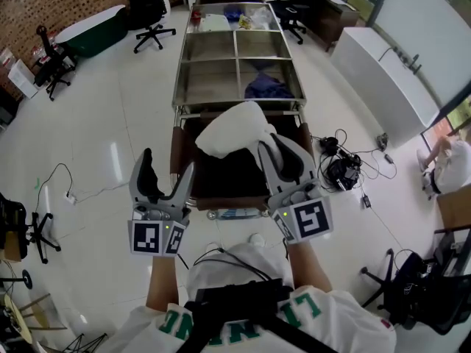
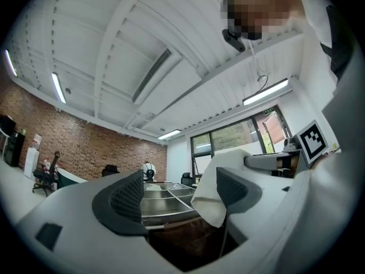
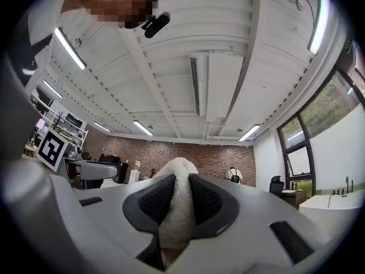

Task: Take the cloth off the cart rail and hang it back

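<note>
The left tongs (image 1: 166, 176) stand apart and empty. The right tongs (image 1: 284, 159) are clamped on the white cloth (image 1: 232, 127), held up just before the cart rail (image 1: 190, 111). To hang it well, the cloth should drape evenly over the rail before the grip releases.

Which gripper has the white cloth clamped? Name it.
The right gripper: its jaws are shut on the white cloth, which bulges out above them. The left gripper has its jaws apart, gripping nothing.

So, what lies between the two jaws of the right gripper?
The white cloth: the right gripper is shut on it, as the right gripper view shows.
</note>
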A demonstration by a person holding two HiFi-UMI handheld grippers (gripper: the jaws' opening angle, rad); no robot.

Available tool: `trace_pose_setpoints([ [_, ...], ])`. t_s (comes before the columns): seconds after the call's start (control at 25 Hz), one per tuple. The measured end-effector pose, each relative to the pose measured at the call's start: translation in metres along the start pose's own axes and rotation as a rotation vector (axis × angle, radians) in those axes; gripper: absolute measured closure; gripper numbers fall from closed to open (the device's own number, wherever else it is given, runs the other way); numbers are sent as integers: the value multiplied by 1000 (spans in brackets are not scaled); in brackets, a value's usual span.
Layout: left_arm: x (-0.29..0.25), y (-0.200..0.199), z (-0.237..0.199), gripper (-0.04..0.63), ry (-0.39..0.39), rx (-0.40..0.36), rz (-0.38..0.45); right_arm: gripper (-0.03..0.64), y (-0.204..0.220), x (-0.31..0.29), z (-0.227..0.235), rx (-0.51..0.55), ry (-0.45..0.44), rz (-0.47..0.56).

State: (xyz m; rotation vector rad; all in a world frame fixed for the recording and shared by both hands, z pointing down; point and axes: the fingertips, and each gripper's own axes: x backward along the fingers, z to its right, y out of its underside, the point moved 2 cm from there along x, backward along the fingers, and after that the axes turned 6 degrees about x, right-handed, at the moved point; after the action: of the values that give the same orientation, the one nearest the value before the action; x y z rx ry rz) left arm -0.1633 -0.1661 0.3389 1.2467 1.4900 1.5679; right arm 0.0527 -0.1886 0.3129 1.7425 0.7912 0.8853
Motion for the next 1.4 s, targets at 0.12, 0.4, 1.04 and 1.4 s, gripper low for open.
trace_pose_setpoints([
  [0.12, 0, 3, -2, 209, -1, 8, -2, 523, 1, -3, -6, -37, -15, -16],
  [0.4, -5, 8, -2, 213, 3, -7, -26, 523, 5, -4, -2, -10, -7, -7],
  [1.04, 2, 15, -12, 218, -41, -28, -44, 523, 30, -23, -5, -23, -39, -42],
  [1.4, 24, 8, -31, 218, -116, -29, -41, 522, 47, -140, -22, 114, -214, -80],
])
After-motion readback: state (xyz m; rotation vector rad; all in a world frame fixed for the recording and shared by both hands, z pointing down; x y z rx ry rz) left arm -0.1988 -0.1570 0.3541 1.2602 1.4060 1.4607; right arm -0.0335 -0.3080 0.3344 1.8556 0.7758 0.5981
